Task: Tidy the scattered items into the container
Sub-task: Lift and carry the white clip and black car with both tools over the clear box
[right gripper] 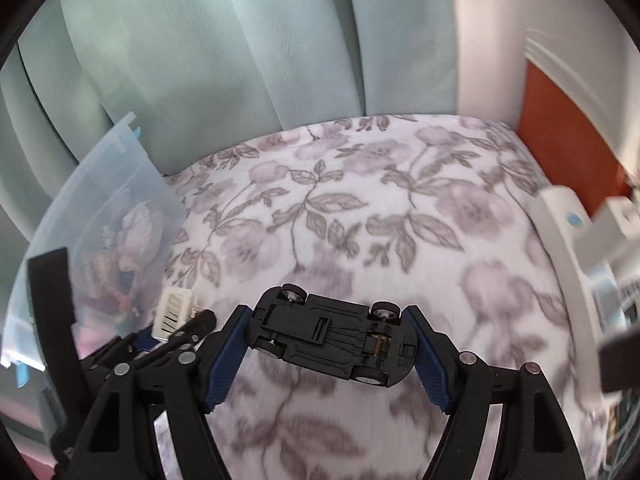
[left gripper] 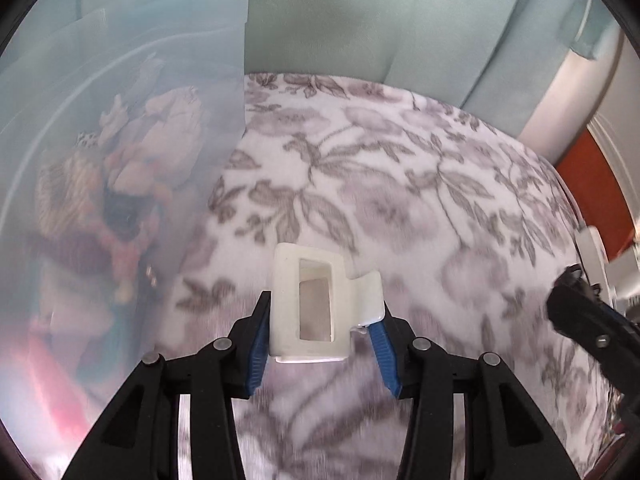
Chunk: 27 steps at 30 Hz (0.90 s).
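My left gripper is shut on a white hair claw clip and holds it above the floral blanket, just right of the translucent plastic container. The container holds several toys and soft items. My right gripper is shut on a black toy car, held upside down with its underside and wheels showing. In the right wrist view the left gripper with the clip sits at lower left, next to the container.
A white blanket with grey flowers covers the surface. Pale green curtains hang behind it. An orange wall panel and white furniture stand at the right. The right gripper shows at the left wrist view's right edge.
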{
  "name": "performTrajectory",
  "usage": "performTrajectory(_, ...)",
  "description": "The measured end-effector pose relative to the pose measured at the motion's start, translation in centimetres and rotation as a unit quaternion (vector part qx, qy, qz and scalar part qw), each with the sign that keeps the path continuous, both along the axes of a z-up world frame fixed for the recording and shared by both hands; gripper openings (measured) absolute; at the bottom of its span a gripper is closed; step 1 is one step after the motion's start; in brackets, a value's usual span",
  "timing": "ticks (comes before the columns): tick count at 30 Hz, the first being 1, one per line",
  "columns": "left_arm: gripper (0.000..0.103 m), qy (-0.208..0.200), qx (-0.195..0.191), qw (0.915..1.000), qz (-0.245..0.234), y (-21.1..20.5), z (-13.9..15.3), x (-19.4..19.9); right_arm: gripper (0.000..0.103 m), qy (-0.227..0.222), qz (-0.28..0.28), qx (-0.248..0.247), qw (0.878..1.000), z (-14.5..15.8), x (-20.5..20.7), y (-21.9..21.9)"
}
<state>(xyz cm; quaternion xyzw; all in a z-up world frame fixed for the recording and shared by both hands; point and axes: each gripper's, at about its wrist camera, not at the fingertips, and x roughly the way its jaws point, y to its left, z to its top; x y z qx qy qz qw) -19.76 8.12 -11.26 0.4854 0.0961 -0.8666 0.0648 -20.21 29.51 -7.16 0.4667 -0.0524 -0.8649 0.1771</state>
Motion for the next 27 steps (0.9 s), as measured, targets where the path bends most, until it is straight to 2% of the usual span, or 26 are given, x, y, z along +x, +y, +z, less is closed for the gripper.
performTrajectory(4, 0.048, -0.008, 0.007, 0.9999, -0.006, 0.3, 0.6, 2.1, 0.078, 0.007, -0.006, -0.006, 1.000, 1.5, 2.7, 0.6)
performTrajectory(9, 0.048, 0.007, 0.009, 0.9999, -0.013, 0.8, 2.9, 4.7, 0.078, 0.017, -0.013, -0.012, 1.000, 3.2, 5.5, 1.2)
performTrajectory(18, 0.048, 0.077, 0.017, 0.9964, -0.033, 1.5, 10.1, 8.4, 0.078, 0.065, -0.019, -0.038, 0.997, 8.3, 9.6, 2.1)
performTrajectory(27, 0.048, 0.163, 0.013, 0.9853, -0.048, 2.0, 18.3, 11.4, 0.078, 0.132, -0.022, -0.071, 0.988, 14.3, 12.9, 2.9)
